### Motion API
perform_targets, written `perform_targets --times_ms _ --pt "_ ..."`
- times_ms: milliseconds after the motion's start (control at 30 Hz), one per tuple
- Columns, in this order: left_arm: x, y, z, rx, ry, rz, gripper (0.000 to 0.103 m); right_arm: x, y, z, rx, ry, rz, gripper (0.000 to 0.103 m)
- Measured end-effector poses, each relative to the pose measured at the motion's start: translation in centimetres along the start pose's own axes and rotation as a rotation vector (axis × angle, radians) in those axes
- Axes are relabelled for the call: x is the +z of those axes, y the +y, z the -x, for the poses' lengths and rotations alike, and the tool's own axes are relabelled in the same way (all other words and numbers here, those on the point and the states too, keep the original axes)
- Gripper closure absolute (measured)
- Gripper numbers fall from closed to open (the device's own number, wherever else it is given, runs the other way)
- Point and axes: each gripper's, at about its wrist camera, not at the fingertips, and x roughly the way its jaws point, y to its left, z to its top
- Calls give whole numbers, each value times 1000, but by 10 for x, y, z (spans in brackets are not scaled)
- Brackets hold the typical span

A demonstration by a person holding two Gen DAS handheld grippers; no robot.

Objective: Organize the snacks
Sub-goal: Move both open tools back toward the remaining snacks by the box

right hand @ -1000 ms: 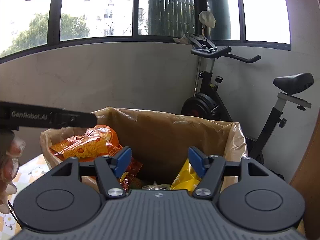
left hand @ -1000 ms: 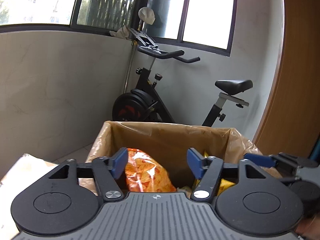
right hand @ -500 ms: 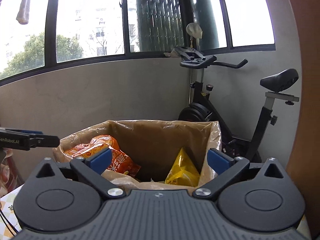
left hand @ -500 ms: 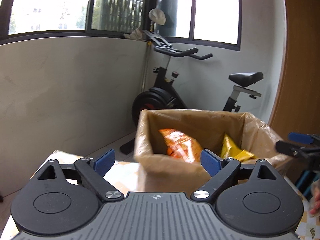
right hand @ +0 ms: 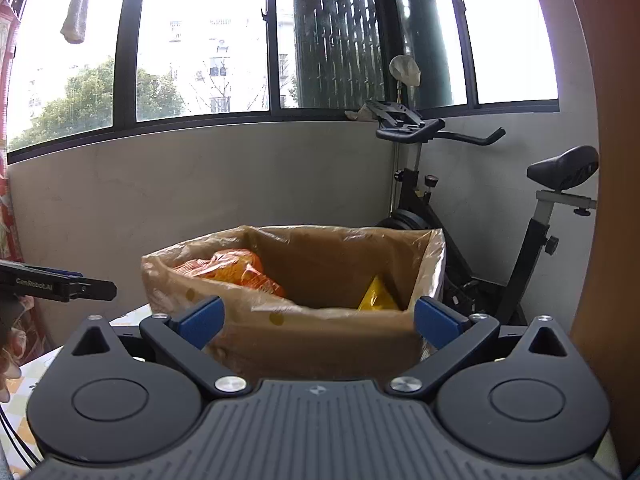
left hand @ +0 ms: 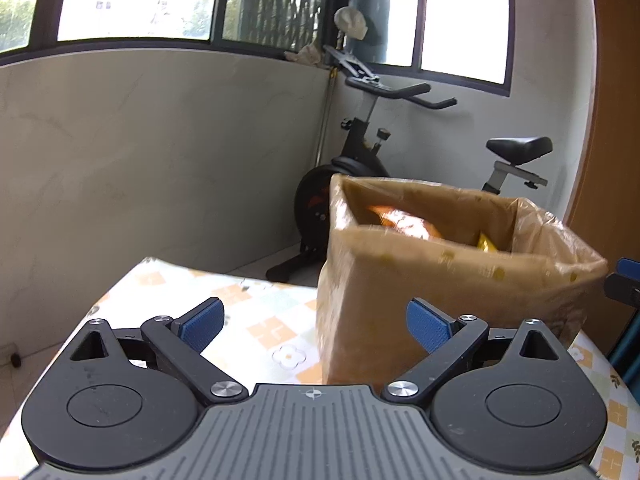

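Observation:
A cardboard box (left hand: 440, 300) lined with clear plastic stands on the table; it also shows in the right wrist view (right hand: 320, 340). Inside lie an orange snack bag (right hand: 236, 270) and a yellow snack bag (right hand: 376, 300); both also show in the left wrist view, orange (left hand: 404, 222) and yellow (left hand: 486, 242). My left gripper (left hand: 314, 324) is open and empty, back and left of the box. My right gripper (right hand: 318, 322) is open and empty, just in front of the box's near wall.
The table has a checked, flowered cloth (left hand: 248, 304). An exercise bike (right hand: 460, 216) stands behind the box against the grey wall under the windows. A wooden panel (right hand: 608, 240) rises at the right. The left gripper's side (right hand: 56, 286) shows at the right view's left edge.
Both grippers have drawn back and away from over the box, and their jaws have opened wider. The left gripper has moved to the left, so more tablecloth shows.

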Motion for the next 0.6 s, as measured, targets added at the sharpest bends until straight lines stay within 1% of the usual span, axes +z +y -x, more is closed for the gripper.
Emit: perform_targets --times_ms 267,533,600 --pt "-27 9 4 14 52 33 3 -25 4 9 14 30 -18 0" --pt "-48 6 8 23 94 15 3 -56 -3 16 18 101 -49 0" --pt "-55 4 11 24 97 15 3 -64 -6 17 4 126 -43 0"
